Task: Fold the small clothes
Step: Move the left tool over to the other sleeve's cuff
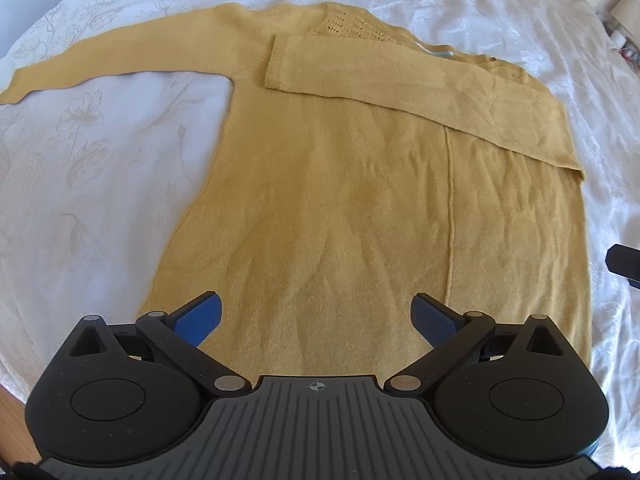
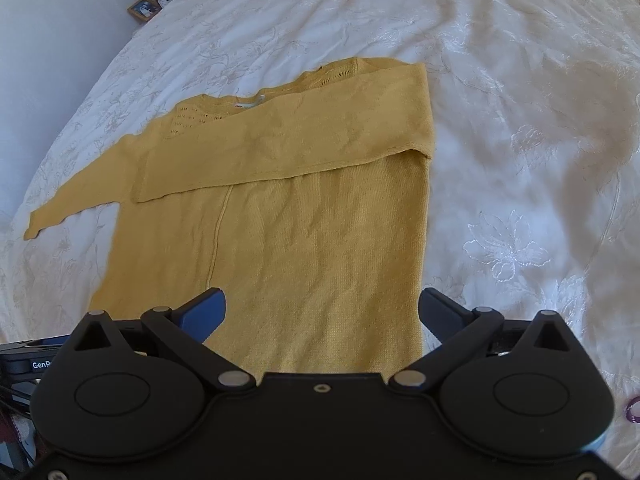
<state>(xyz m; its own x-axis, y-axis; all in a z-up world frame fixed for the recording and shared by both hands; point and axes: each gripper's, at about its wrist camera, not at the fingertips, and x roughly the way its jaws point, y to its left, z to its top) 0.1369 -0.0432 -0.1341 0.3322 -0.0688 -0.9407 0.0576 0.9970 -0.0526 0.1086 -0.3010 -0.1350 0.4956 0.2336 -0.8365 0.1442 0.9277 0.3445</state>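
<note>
Both the left gripper [image 1: 317, 314] and right gripper [image 2: 322, 310] hang spread wide and empty over the hem of the mustard sweater [image 1: 360, 208], flat on the white bedspread [image 1: 80, 184]. One sleeve [image 1: 400, 92] lies folded across the chest, likely to narrow it; the other sleeve [image 1: 112, 60] is outstretched, unfolded

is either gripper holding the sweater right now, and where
Nothing is held. The left gripper and right gripper are both open above the sweater.
</note>
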